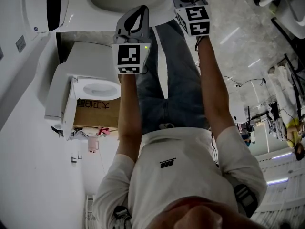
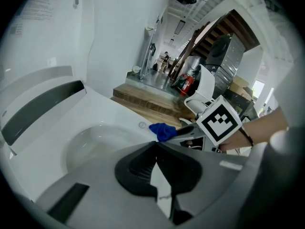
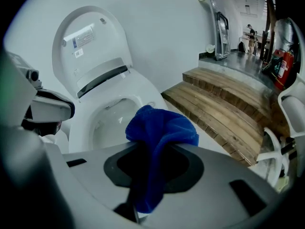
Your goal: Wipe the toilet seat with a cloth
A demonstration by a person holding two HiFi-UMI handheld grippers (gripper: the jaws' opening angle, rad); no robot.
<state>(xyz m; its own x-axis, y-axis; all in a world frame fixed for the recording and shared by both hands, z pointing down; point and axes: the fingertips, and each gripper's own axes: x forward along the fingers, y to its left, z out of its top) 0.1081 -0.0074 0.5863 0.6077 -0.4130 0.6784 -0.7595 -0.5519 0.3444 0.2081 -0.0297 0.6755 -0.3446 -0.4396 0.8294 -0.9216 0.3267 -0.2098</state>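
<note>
A white toilet (image 3: 143, 87) stands with its lid (image 3: 93, 37) raised and the bowl (image 3: 116, 113) open to view. My right gripper (image 3: 157, 147) is shut on a blue cloth (image 3: 159, 132), which bunches above the jaws and hangs down between them. It hovers near the front right of the seat rim (image 2: 119, 113). In the left gripper view the blue cloth (image 2: 163, 130) pokes out from the right gripper's tip, beside its marker cube (image 2: 218, 120). My left gripper (image 2: 156, 144) is shut with nothing in it, just above the bowl (image 2: 95, 142).
Wooden steps (image 3: 224, 104) rise to the right of the toilet, with a red fire extinguisher (image 3: 279, 66) and a white chair (image 3: 286, 128) beyond. A second toilet (image 1: 95, 87) sits on a cardboard box (image 1: 97, 112) by the left wall.
</note>
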